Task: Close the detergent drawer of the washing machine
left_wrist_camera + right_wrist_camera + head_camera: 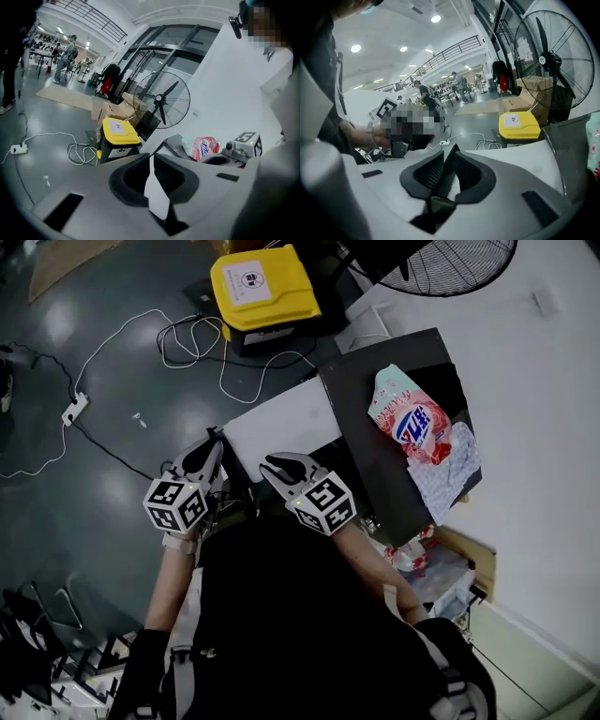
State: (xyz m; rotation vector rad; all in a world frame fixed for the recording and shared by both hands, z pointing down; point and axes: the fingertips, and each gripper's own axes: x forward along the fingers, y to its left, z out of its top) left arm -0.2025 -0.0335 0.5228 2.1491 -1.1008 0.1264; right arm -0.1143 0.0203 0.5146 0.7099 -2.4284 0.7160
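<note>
I look steeply down at a white machine top (281, 423) beside a dark panel (375, 399), on which a pink detergent bag (412, 423) lies. I cannot make out a detergent drawer in any view. My left gripper (214, 444) hangs in front of the white top's near left corner, jaws together and empty; in its own view the left gripper (151, 157) points past the bag (201, 147). My right gripper (274, 465) hovers just before the white top. In its own view the right gripper (451, 149) shows a narrow slit between the jaws with nothing in it.
A yellow-lidded bin (264, 287) stands on the grey floor beyond the machine, with white cables (197, 338) and a power strip (75, 409) to its left. A standing fan (450, 263) is at the back right. A cardboard box of packets (441, 563) sits by the white wall.
</note>
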